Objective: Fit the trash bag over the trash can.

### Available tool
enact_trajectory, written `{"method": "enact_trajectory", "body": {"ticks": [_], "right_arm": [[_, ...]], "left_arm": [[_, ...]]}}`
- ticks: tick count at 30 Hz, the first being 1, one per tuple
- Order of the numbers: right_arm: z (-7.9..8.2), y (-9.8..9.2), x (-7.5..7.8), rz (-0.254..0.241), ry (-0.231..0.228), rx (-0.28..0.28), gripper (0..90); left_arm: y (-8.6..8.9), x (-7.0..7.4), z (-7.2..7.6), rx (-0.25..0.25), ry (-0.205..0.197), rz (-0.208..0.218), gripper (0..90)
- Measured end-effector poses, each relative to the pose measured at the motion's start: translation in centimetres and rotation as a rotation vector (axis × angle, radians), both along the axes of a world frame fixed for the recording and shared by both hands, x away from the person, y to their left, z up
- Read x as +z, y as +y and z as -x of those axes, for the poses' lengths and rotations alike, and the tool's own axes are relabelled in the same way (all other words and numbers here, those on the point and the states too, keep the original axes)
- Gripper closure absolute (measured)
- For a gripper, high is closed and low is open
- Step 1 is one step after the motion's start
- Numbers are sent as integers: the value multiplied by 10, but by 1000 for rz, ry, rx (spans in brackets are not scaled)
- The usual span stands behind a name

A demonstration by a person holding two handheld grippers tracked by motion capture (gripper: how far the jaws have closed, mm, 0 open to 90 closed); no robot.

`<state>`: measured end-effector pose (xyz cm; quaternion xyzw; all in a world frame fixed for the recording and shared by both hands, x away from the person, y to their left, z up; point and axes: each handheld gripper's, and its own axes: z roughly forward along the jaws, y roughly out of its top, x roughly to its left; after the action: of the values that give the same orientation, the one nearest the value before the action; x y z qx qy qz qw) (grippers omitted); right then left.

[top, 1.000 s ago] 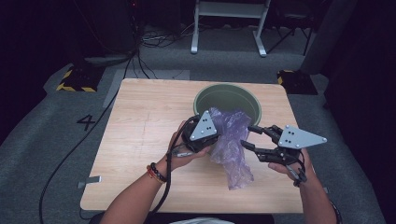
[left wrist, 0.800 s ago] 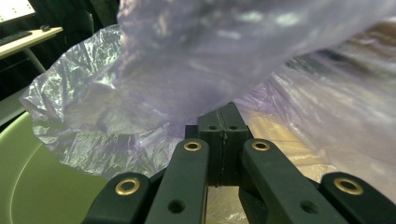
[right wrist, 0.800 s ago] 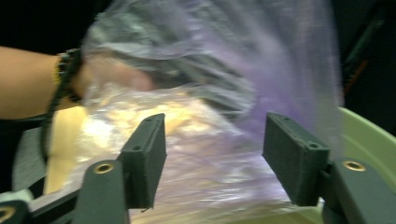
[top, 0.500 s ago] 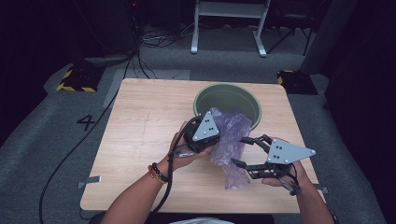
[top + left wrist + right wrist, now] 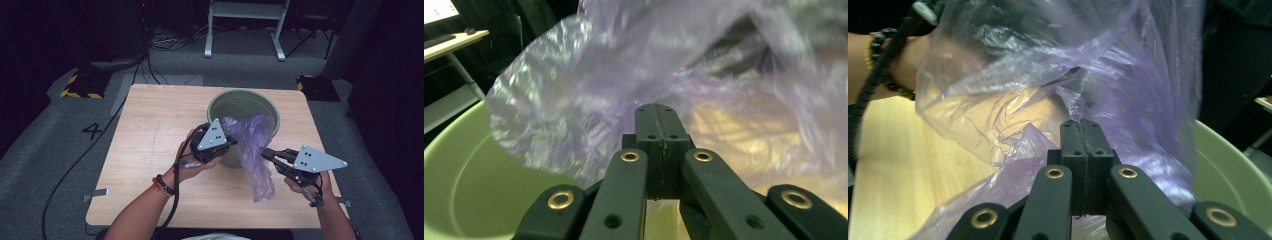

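A thin purple plastic bag (image 5: pixel 255 150) hangs over the near rim of a green bucket (image 5: pixel 242 105) on the wooden table (image 5: pixel 150 130). My left gripper (image 5: pixel 232 142) is shut on the bag's upper left edge; in the left gripper view its jaws (image 5: pixel 656 112) press together with the bag (image 5: pixel 624 75) spreading above the bucket (image 5: pixel 474 190). My right gripper (image 5: pixel 265 152) has just been closing and is shut on the bag's right side. In the right gripper view the bag's film (image 5: pixel 1048 75) bunches at the closed tips (image 5: pixel 1081 125).
The bucket stands at the table's far middle, and its rim (image 5: pixel 1228 175) lies to the right of the right jaws. A person's wrist with a bead bracelet (image 5: pixel 162 184) rests over the table's near half. Cables and a stand's legs (image 5: pixel 245 30) lie on the floor beyond.
My right gripper came in from the right with open jaws, dipped, then closed on the bag's side. The left gripper kept its hold and place.
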<state>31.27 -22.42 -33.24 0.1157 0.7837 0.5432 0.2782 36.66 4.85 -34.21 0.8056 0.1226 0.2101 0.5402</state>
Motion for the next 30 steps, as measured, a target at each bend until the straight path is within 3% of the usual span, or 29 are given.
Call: {"method": "enact_trajectory", "body": {"ticks": [3,6,12,22,30], "right_arm": [[-2,-6,0,-22,2,-28,900],[-5,-10,0,-49,20,-22,900],[-13,-17,-2,-67,32,-69,900],[-28,-36,-9,-104,58,-172,900],[-41,-50,-12,-163,102,-262,900]], "left_arm": [[5,-1,0,6,0,-3,900],[9,-1,0,13,5,2,900],[12,-3,-1,16,13,0,899],[27,-10,2,29,15,-39,900],[45,-17,2,50,49,-24,900]]}}
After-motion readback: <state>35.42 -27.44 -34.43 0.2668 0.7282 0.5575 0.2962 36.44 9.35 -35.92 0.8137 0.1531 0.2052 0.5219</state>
